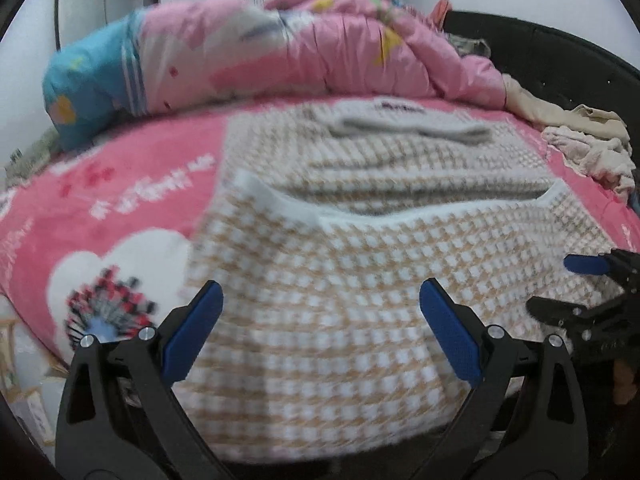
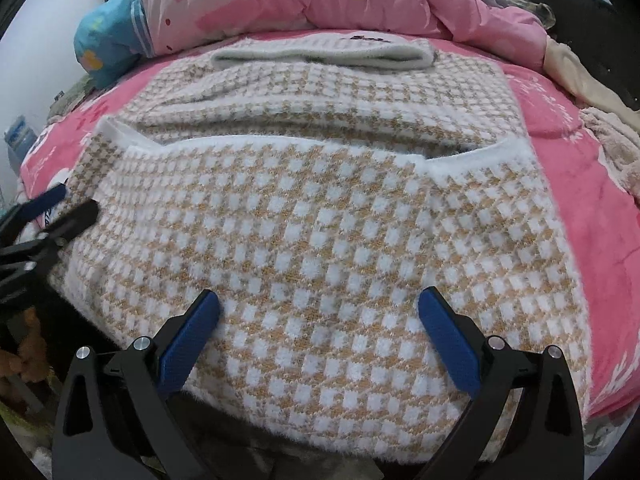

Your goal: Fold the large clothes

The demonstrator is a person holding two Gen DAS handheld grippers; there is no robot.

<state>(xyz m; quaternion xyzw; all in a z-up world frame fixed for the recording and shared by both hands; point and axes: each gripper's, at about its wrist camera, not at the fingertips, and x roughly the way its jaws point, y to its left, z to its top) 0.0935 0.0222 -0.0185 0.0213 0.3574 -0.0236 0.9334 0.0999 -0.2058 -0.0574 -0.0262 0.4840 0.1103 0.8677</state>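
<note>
Lying flat on the bed, the checked sweater (image 2: 320, 240) looks partly folded: both sleeves seem turned in across the body, white cuffs (image 2: 472, 160) near the middle, and the collar (image 2: 320, 54) faces the far side. Judging by this, the sleeve folds are done and the lengthwise fold from hem to collar is left. The right hand-held gripper (image 2: 319, 304) and the left hand-held gripper (image 1: 321, 296) hover wide apart over the near hem, holding nothing. A pink blanket (image 2: 572, 184) lies beneath, a quilt (image 1: 320, 44) beyond.
</note>
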